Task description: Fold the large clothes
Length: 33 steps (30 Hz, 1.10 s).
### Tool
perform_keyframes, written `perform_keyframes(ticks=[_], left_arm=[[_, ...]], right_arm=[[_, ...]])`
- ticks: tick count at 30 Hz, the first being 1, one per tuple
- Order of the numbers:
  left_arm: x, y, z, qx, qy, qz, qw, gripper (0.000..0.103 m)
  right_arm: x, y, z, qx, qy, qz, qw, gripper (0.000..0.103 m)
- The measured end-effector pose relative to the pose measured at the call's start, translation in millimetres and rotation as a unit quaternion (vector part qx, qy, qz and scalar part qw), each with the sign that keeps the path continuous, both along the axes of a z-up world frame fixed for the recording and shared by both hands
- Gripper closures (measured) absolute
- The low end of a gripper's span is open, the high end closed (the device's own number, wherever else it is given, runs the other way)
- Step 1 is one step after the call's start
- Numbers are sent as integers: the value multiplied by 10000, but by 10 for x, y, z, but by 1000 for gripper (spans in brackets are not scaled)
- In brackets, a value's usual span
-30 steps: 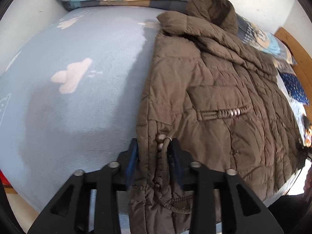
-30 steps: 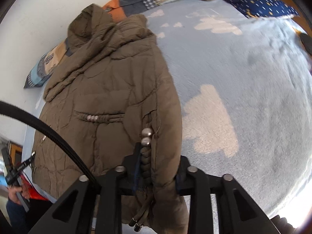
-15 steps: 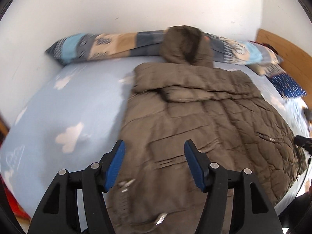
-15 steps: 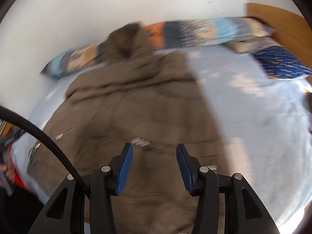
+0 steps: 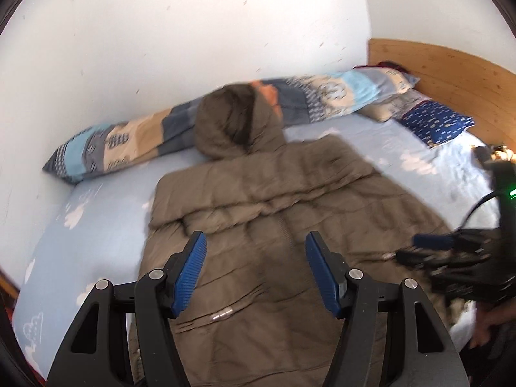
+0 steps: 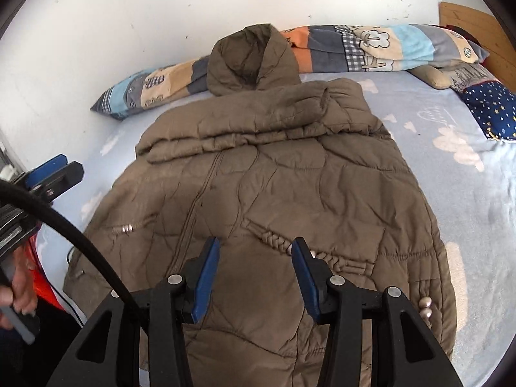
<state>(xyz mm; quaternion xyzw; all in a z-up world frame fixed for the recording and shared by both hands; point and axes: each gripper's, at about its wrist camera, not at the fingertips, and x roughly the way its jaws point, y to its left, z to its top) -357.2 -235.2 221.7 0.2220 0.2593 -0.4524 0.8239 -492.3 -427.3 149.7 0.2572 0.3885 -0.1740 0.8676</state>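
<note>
A brown quilted hooded jacket (image 5: pixel 274 200) lies front-up on the bed, hem towards me. Its hood (image 5: pixel 235 122) rests against the long pillow, and both sleeves are folded across the chest. The right wrist view shows the same jacket (image 6: pixel 290 174), with its zipper and braided pocket trims. My left gripper (image 5: pixel 255 237) hovers open above the jacket's lower left part, with nothing between its blue pads. My right gripper (image 6: pixel 255 243) is open and empty over the lower middle. Each gripper also shows at the edge of the other's view: the right gripper (image 5: pixel 419 250) and the left gripper (image 6: pixel 59 169).
The bed has a light blue sheet (image 5: pixel 96 225) with white clouds. A long patchwork pillow (image 5: pixel 135 142) lies along the white wall and a dark blue pillow (image 5: pixel 438 125) lies by the wooden headboard (image 5: pixel 451 71). A black cable (image 6: pixel 80 245) and a person's hand (image 6: pixel 16 287) are at the left.
Both grippers were shut on the jacket's lower side edges a second ago. They let go, opened, and rose back away from it. The jacket now lies flat.
</note>
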Motion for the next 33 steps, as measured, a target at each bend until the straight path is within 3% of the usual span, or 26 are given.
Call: perform_keyframes(ticks=[5,12,15,18,21,27,31,33], left_arm=[[-468,-135,392,-263,-144,-343,9990,39],[-1143,-215,1097,-783,7,-886,9930,31],[-1313,-209,1279,-961,266,-1130,9886,28],[-1289,-214,1256,-945,486,-1208,9870,27],[-1015,-225,1059,-694,476,-899,9924,27],[51,-132,445,-79,580,9,9983,27],[903,-58,-12,183,611,762,9951,27],[1267,-79,-217,261,716,1089,9911,27]], right_arm=[[-122,-44,119,-22,-195,-145,9997,53],[-355,-161,283,-15,-525,-383,9979,52],[-452,-232,312,70,-644,-502,9966,52],[-510,-284,333,71,-669,-600,9959,52],[-551,-340,347,94,-702,-710,9950,51],[-527,-415,285,174,-618,-830,9945,48],[-410,-485,301,178,-366,-710,9966,48],[-290,-609,452,255,-431,-602,9969,48]])
